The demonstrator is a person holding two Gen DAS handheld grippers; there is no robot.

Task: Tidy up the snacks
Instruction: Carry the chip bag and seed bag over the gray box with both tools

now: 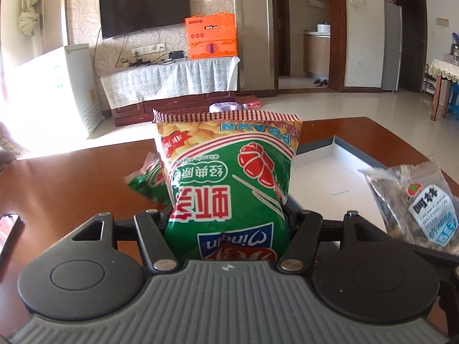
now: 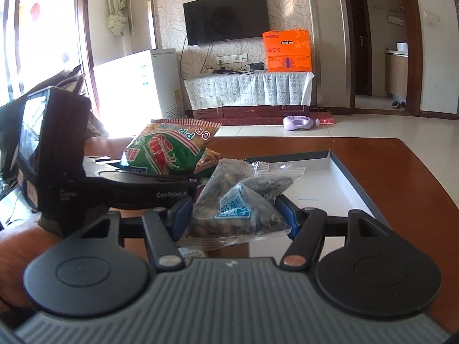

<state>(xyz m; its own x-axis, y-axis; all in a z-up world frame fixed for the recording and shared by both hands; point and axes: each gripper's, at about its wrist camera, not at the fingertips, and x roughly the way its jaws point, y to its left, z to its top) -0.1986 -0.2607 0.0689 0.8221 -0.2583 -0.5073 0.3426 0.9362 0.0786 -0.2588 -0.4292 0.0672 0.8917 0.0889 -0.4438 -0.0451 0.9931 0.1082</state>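
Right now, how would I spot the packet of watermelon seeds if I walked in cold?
Start at the brown wooden table with the shallow white tray on it. Just in front of the tray, the right hand-held gripper holds the seed packet between its blue pads. Unlike the green prawn cracker bag beside it, it is clear plastic, showing dark seeds, with a pale blue label.

Green prawn-cracker bag (image 1: 229, 189) upright, clear seed pkt (image 2: 243, 200) tilted

Saw a dark television (image 2: 226, 20) on the patterned wall, with an orange box (image 2: 287, 50) just beside it on a cloth-draped cabinet (image 2: 246, 89). Spotted a white appliance (image 1: 75, 86) near the bright window (washed out) and a lilac bottle (image 2: 298, 122) lying on the floor.
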